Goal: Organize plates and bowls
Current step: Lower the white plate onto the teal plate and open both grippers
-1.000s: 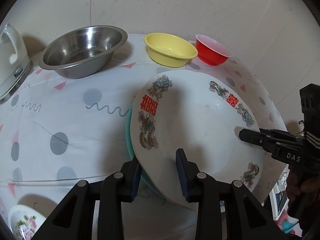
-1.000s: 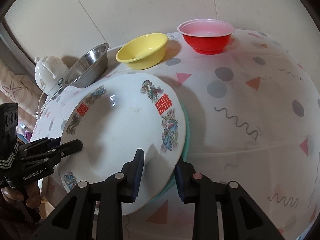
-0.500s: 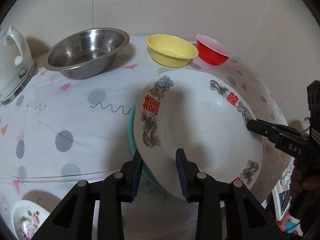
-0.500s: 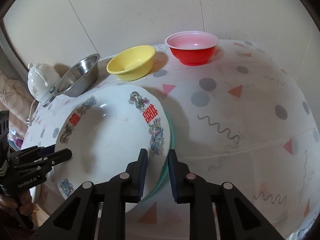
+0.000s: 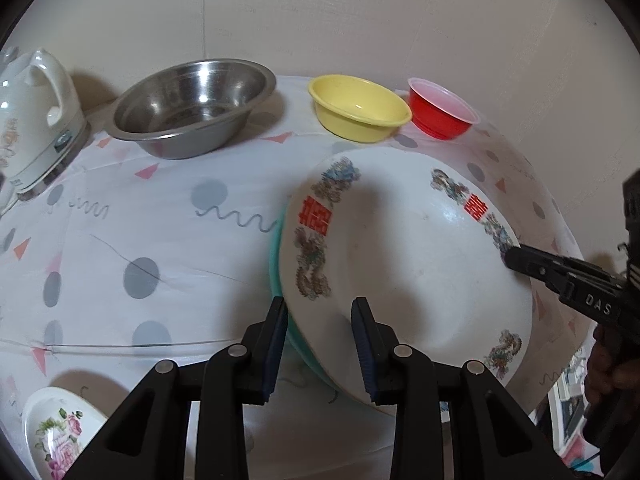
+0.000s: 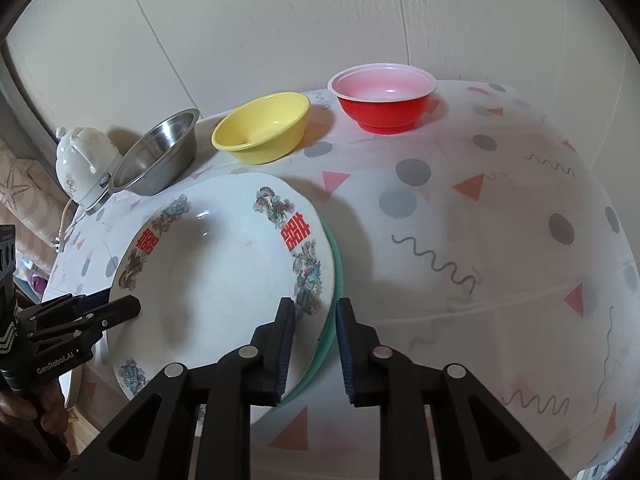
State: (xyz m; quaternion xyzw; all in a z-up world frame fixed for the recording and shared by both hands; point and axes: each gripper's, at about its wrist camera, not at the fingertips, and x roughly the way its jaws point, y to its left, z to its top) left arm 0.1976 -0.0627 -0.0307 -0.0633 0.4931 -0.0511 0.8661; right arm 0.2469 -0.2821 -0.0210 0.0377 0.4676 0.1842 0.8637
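A large white plate (image 5: 400, 248) with dragons and red characters lies on a teal plate (image 5: 276, 264) near the front of the table. My left gripper (image 5: 320, 316) is shut on the rim of both plates at one side. On the opposite side my right gripper (image 6: 314, 312) is shut on the same stack, with one pad over the white plate (image 6: 224, 280) and the other outside the teal plate (image 6: 338, 276). Each gripper's dark fingers show in the other view at the far rim. The teal plate is mostly hidden under the white one.
Along the wall stand a steel bowl (image 5: 192, 108), a yellow bowl (image 5: 356, 108) and a red bowl (image 5: 440, 108). A white kettle (image 5: 32, 112) is at the far left. A small floral plate (image 5: 56, 432) lies at the near left edge of the patterned tablecloth (image 6: 480, 240).
My right gripper's jaws have narrowed onto the rim of the plate stack. The left gripper has kept the same grip, and both views have shifted only slightly.
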